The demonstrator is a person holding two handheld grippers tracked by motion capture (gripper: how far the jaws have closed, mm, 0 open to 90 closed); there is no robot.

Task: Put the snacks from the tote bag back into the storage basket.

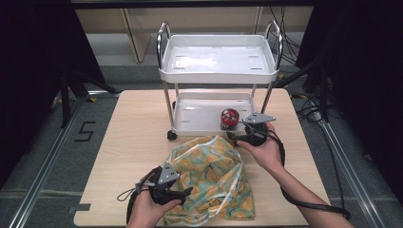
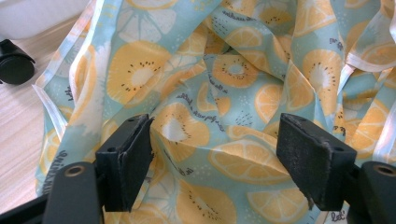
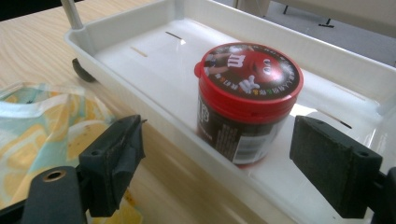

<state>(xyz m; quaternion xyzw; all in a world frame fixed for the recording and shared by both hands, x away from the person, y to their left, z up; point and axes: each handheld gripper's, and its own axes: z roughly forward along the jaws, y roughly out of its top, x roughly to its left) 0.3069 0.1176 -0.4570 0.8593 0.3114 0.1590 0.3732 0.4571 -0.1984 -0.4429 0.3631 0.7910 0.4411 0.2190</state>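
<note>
Left gripper [image 1: 183,194]: jaws apart, poised over the crumpled citrus-print fabric bag [image 1: 214,180] on the wooden table [image 1: 128,142]; the bag's near edge is cut off at the frame bottom. Right gripper [image 1: 233,137]: jaws apart, facing the red-lidded M&M's candy jar [image 1: 229,118], upright in the white cart's lower tray [image 1: 199,114]. Jar label print blurred, its base hidden behind the tray rim.
</note>
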